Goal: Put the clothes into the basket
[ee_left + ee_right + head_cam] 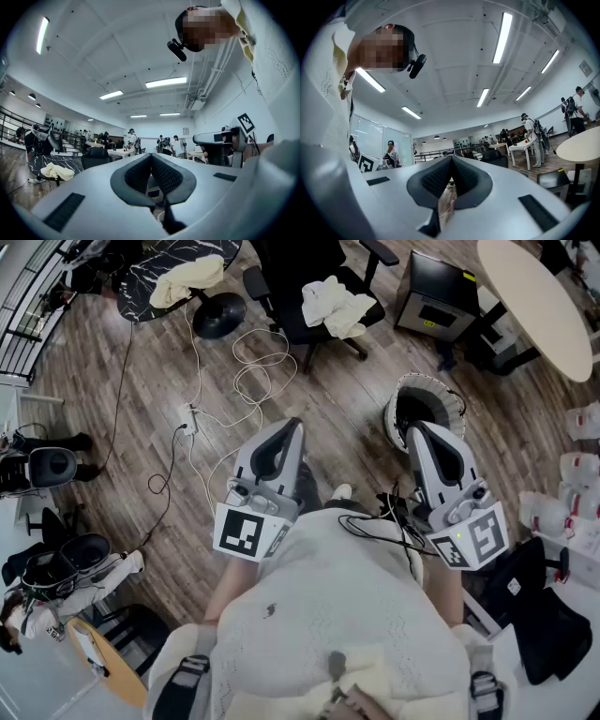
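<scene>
Clothes [336, 304] not yet collected. Head view: one pale heap lies on a chair [281, 296] at top centre, and a second heap [187, 279] lies on a dark table [159, 263] at upper left. The basket [394, 413], right of centre, looks unfilled, so the whole task appears still to do. The left gripper [291, 425] and right gripper [415, 427] hang well apart from both heaps.

Left gripper view: pads pressed together with nothing between them; the table's heap shows at lower left.

Right gripper view: pads likewise meet at the tips, clasping nothing.
</scene>
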The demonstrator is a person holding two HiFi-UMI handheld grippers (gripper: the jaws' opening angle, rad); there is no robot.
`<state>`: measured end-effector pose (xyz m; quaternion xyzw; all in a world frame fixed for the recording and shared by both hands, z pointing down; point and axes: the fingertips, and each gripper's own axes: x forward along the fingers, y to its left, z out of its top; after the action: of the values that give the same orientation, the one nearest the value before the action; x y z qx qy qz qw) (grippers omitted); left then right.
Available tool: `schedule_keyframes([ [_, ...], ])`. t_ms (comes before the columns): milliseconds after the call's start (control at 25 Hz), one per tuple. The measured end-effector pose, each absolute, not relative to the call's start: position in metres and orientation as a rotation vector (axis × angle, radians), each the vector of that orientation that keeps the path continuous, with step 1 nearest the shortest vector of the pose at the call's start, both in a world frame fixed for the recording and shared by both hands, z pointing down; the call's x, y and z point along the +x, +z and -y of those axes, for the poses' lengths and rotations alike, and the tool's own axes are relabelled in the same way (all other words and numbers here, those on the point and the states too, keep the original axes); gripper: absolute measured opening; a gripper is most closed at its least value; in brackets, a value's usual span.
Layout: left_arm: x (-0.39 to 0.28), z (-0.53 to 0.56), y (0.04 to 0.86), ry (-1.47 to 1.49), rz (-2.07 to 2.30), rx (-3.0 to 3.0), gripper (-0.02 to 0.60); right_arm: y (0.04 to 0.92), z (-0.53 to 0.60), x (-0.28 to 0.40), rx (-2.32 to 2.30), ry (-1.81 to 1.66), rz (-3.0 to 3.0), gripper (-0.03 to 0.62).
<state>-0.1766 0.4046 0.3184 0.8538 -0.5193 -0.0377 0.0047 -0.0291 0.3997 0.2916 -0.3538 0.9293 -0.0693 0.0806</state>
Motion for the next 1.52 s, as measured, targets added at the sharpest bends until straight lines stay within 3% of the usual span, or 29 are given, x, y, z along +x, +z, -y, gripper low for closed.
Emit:
schedule_keyframes([
  [920,-0.160,-0.460,0.326,-0.071,1.620,2.692,0.021,0.316,-0.471,-0.012,-1.141,-0.246,-2.828,0.006],
  [1520,-0.194,-0.370,0.330,-0.087,1.571,2.686,0.021,0.315,-0.383,-0.047,-1.205,-0.312,-2.779,0.008],
])
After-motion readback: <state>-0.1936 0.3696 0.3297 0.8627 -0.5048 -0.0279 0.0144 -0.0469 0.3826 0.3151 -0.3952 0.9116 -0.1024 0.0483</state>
